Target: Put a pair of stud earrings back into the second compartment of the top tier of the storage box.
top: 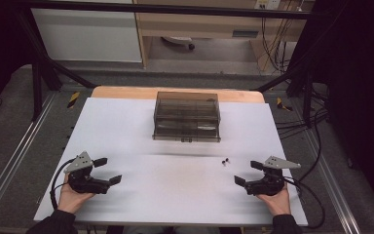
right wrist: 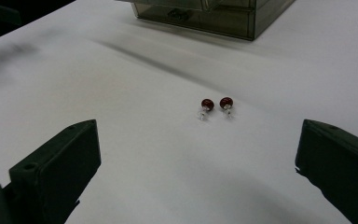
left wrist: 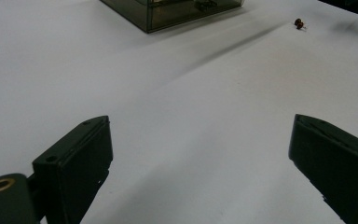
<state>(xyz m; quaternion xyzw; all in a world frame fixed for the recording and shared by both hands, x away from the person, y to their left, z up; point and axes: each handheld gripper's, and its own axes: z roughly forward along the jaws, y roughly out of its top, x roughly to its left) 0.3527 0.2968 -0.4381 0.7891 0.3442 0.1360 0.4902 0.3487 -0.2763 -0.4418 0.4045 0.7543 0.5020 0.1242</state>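
A smoky clear drawer box (top: 187, 117) stands at the far middle of the white table (top: 126, 126), its drawers closed. Two small dark-red stud earrings (top: 225, 161) lie side by side on the table, to the right of centre. In the right gripper view the earrings (right wrist: 216, 106) lie a short way ahead of the jaws, with the box (right wrist: 214, 16) beyond. My right gripper (top: 247, 173) rests near the front right, open and empty, just right of the earrings. At the front left my left gripper (top: 108, 170) is open and empty; in its view the earrings (left wrist: 299, 23) are far off.
The table's front edge runs just behind both hands. A wooden strip (top: 126, 91) borders the far edge. Black frame bars (top: 44, 58) and cables (top: 307, 124) flank the table. Bare white surface (left wrist: 177, 107) stretches between the grippers and the box.
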